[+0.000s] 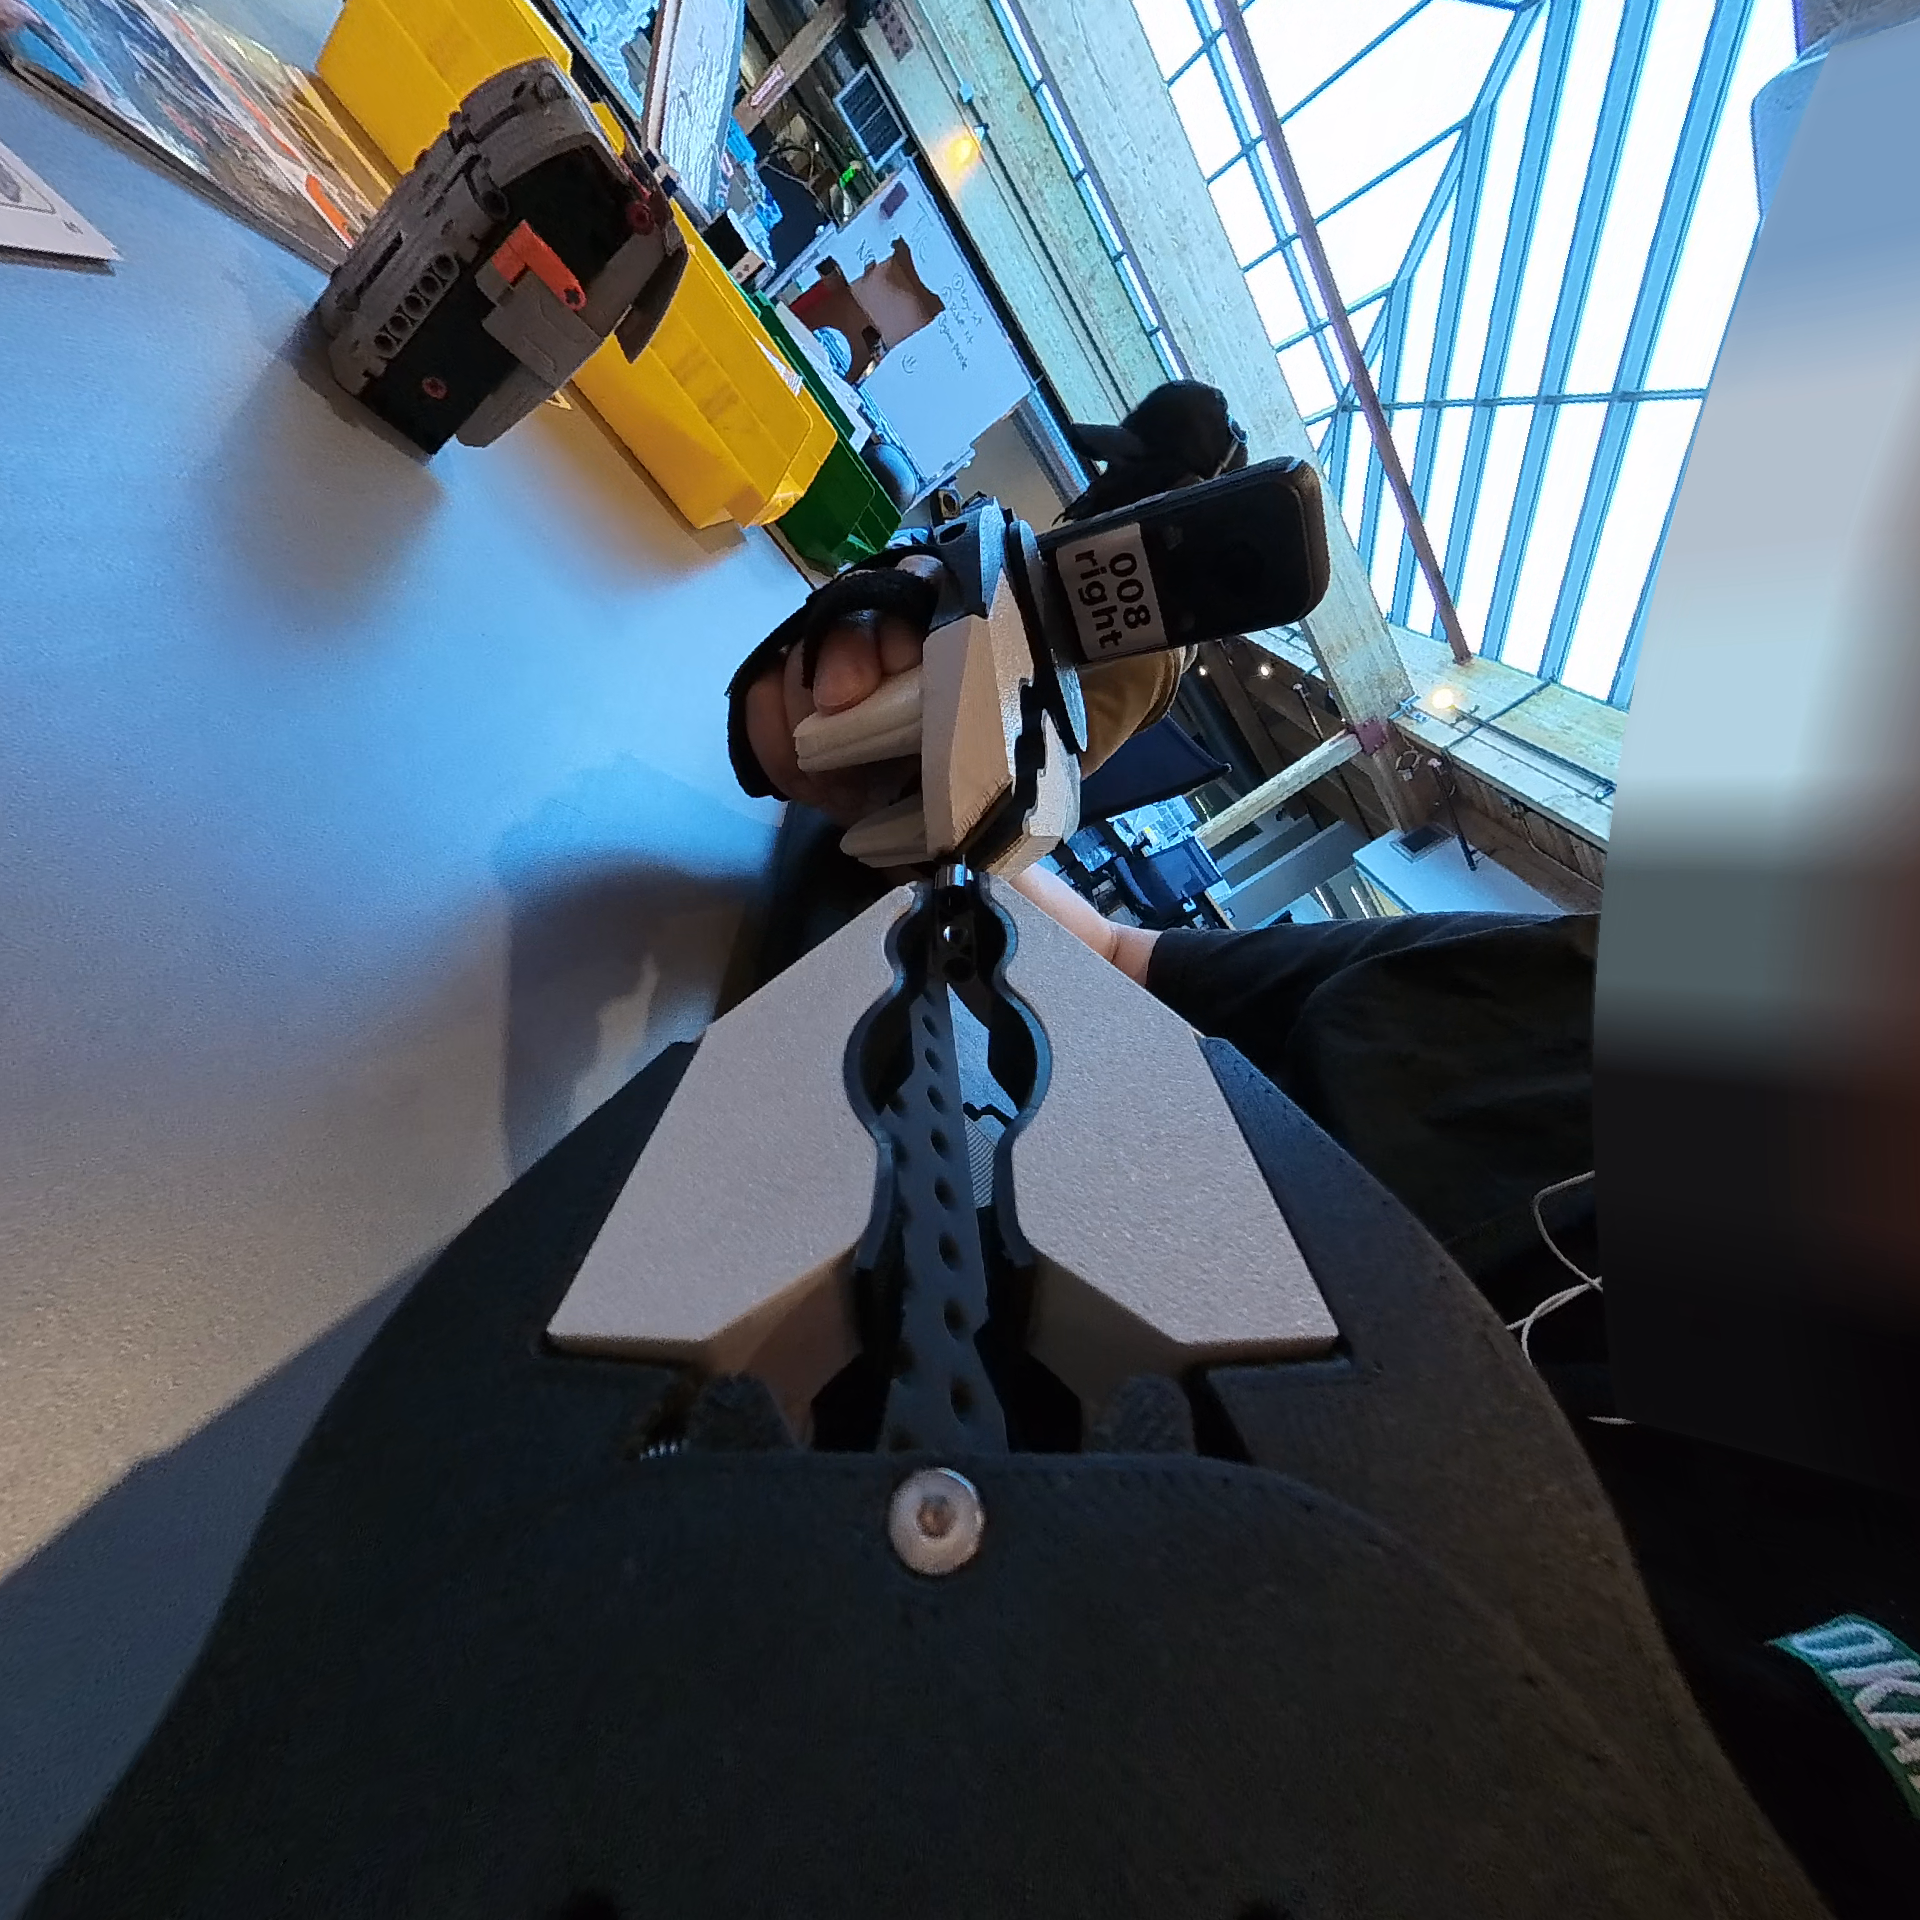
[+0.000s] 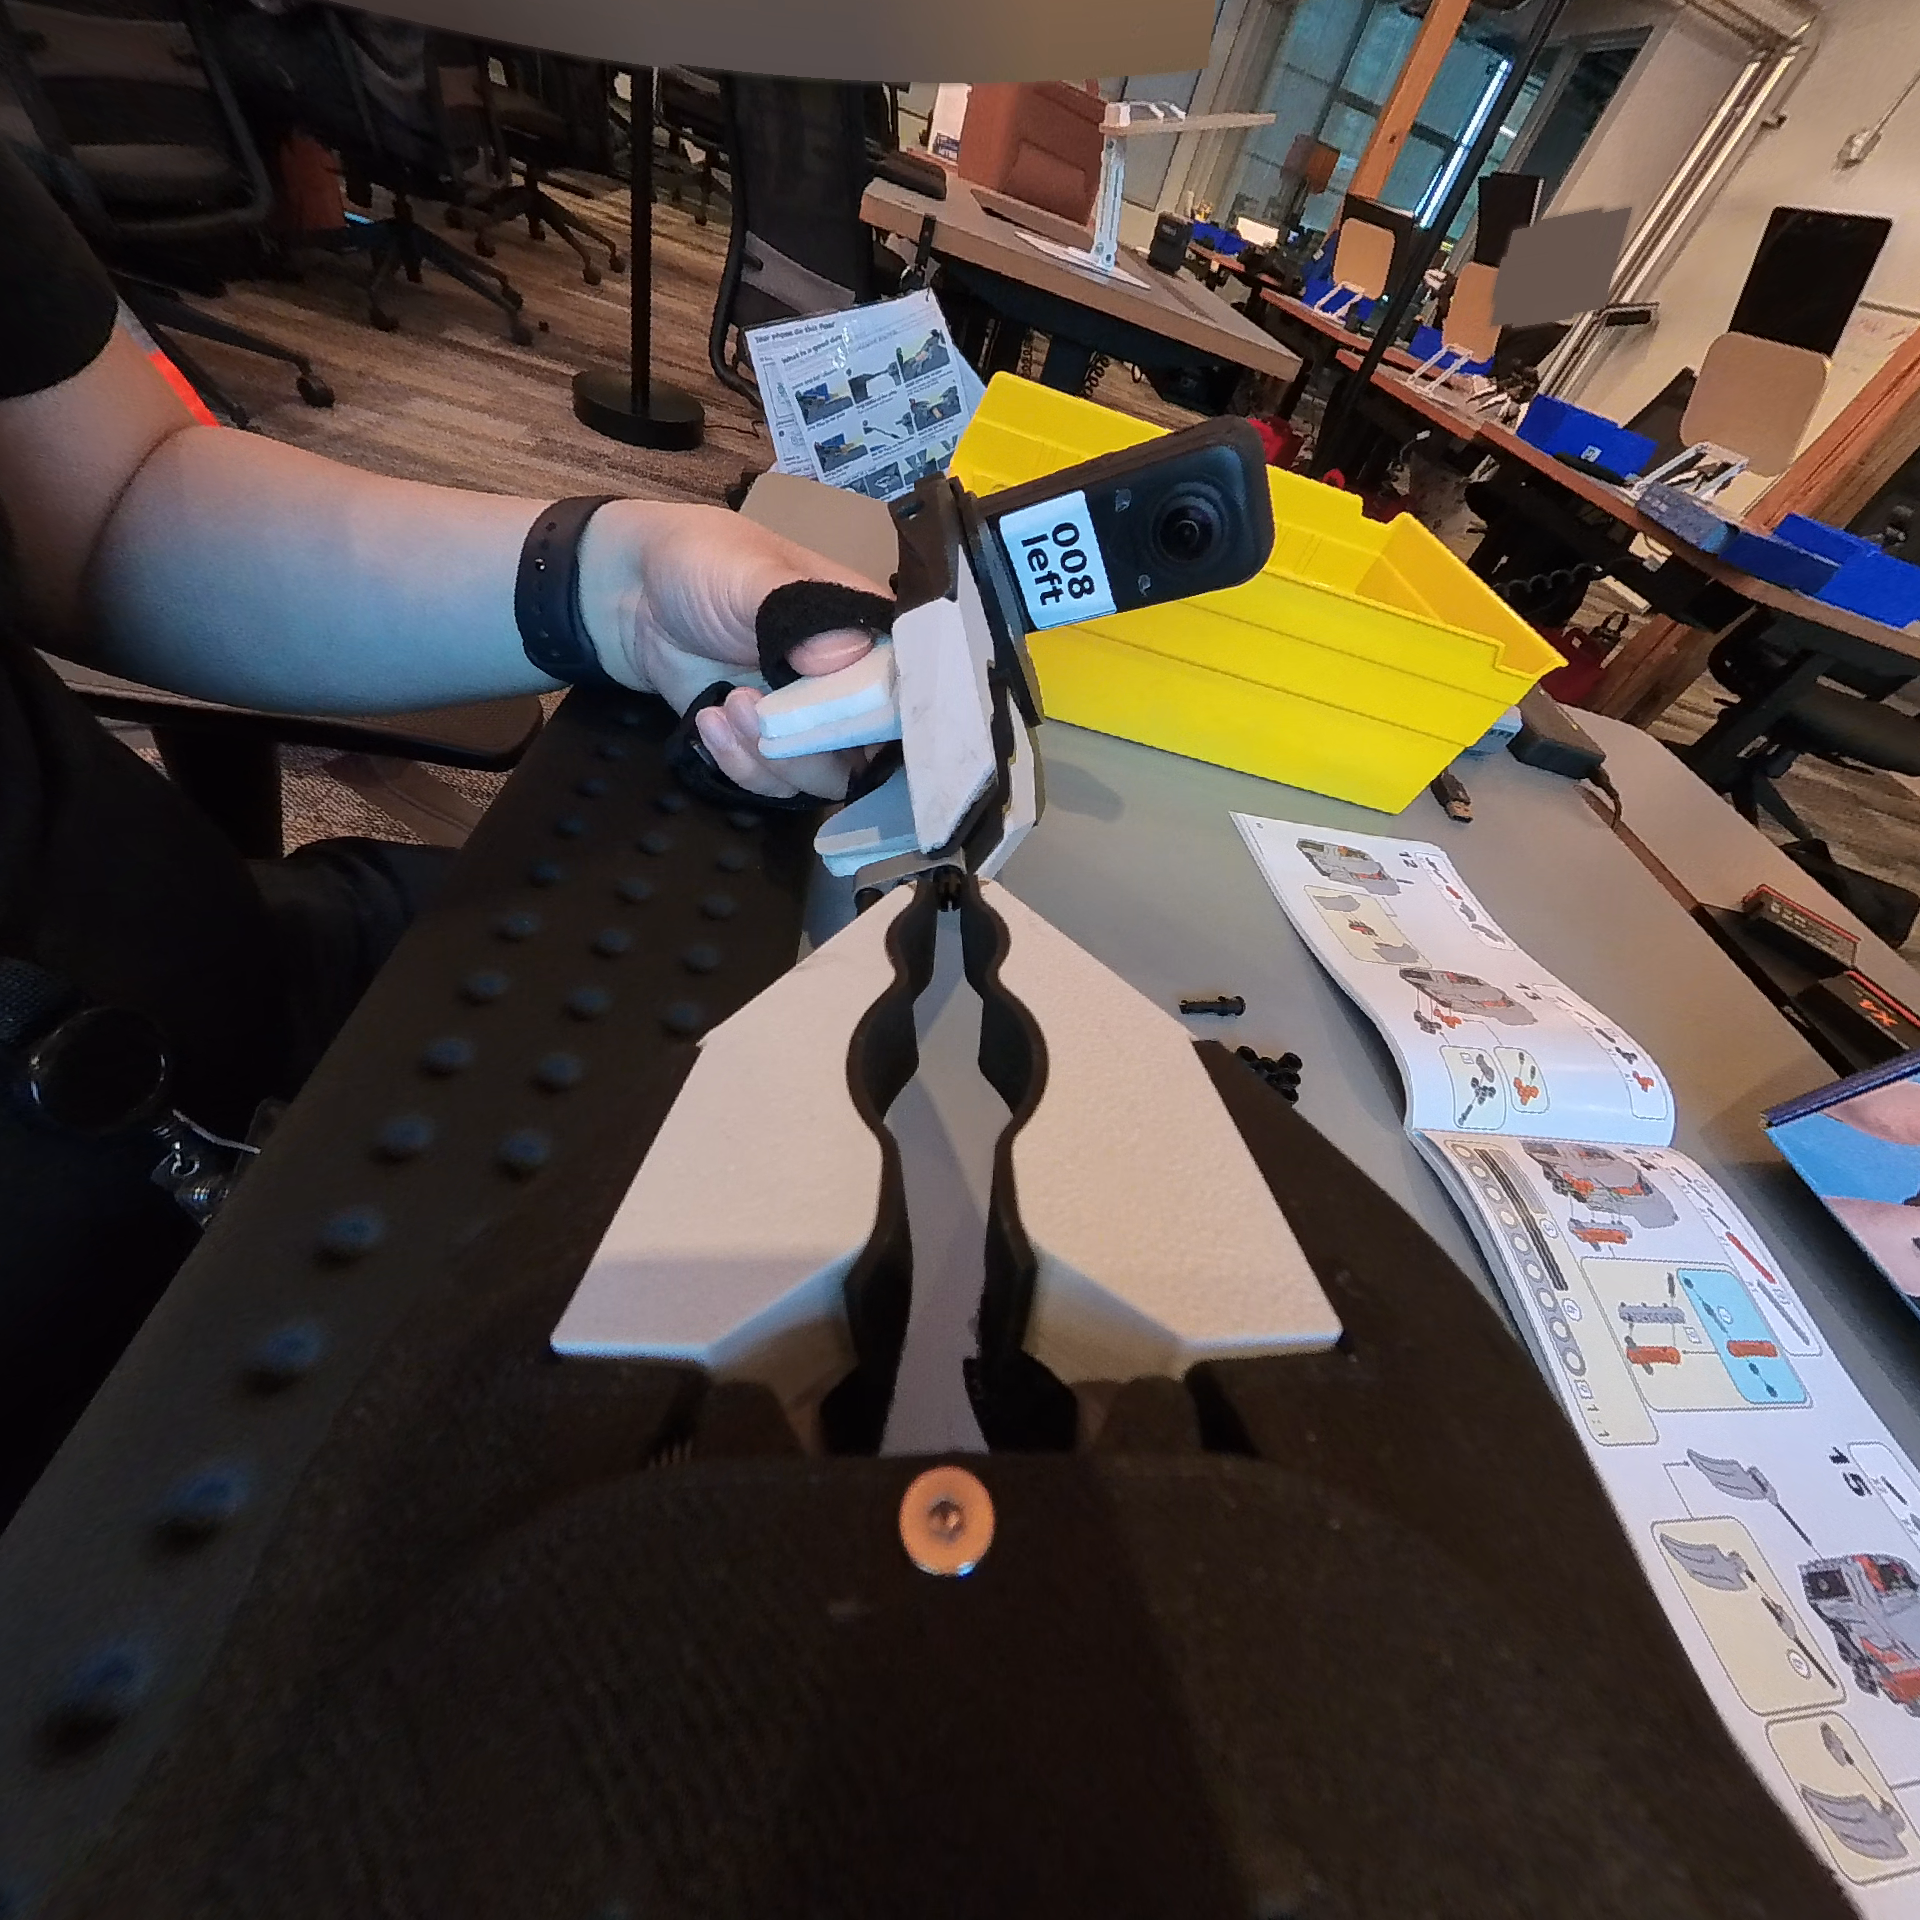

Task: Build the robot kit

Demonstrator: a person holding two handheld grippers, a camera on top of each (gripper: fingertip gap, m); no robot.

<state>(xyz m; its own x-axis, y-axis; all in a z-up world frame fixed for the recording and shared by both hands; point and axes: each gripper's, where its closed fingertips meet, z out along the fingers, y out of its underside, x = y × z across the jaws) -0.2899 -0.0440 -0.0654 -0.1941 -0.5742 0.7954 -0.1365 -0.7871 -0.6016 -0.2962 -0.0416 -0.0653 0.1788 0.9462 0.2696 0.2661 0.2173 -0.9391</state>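
Clamped along my left gripper (image 1: 948, 914), a black perforated beam (image 1: 940, 1174) runs lengthwise between the jaws. My right gripper (image 2: 948, 902) pinches a small black pin (image 2: 947, 891) at its tips, meeting the beam's end. I judge alignment with the end hole needs a straight, steady push. Further right, spare pins (image 2: 1270, 1070) lie on the table (image 2: 1122, 935); the yellow bin's (image 2: 1247, 665) contents are hidden.
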